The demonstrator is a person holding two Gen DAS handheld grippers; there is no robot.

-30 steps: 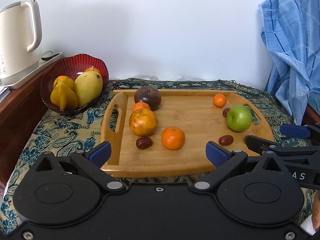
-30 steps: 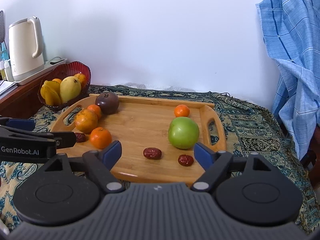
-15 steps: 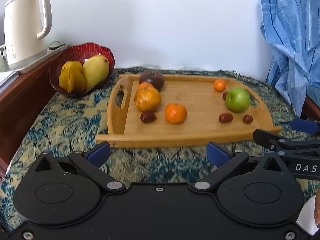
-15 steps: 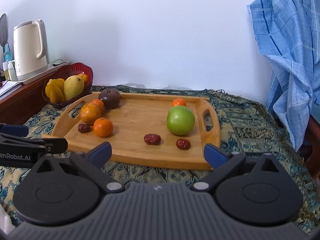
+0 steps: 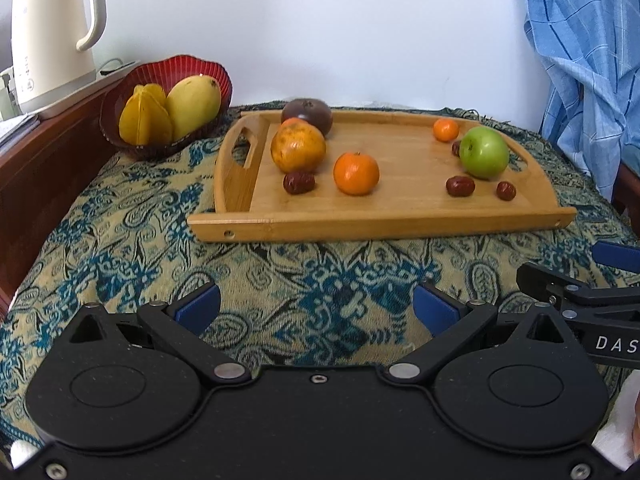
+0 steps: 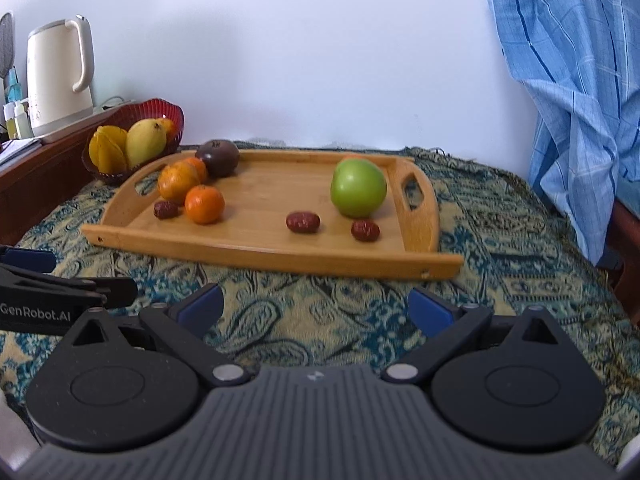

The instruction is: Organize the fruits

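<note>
A wooden tray (image 5: pixel 384 222) (image 6: pixel 256 246) lies on the patterned cloth. On it are a green apple (image 5: pixel 484 152) (image 6: pixel 358 188), a large orange (image 5: pixel 298 148) (image 6: pixel 176 184), a mandarin (image 5: pixel 356 173) (image 6: pixel 204 204), a small mandarin (image 5: pixel 446 129), a dark round fruit (image 5: pixel 307 114) (image 6: pixel 218 157) and several red dates (image 5: pixel 460 186) (image 6: pixel 303 222). A red bowl (image 5: pixel 180 68) (image 6: pixel 132 114) at the back left holds a mango (image 5: pixel 192 104) (image 6: pixel 145 142) and a starfruit (image 5: pixel 145 118). My left gripper (image 5: pixel 316 308) and right gripper (image 6: pixel 316 306) hang open and empty over the cloth, short of the tray.
A cream kettle (image 5: pixel 52 28) (image 6: pixel 60 76) stands on a wooden ledge at the far left. A blue checked cloth (image 5: pixel 588 60) (image 6: pixel 576 80) hangs at the right. The patterned tablecloth (image 5: pixel 120 216) covers the table up to the white wall.
Both grippers have drawn back and down from the tray, which now sits farther off. The right gripper's jaws have spread wider. No fruit has moved.
</note>
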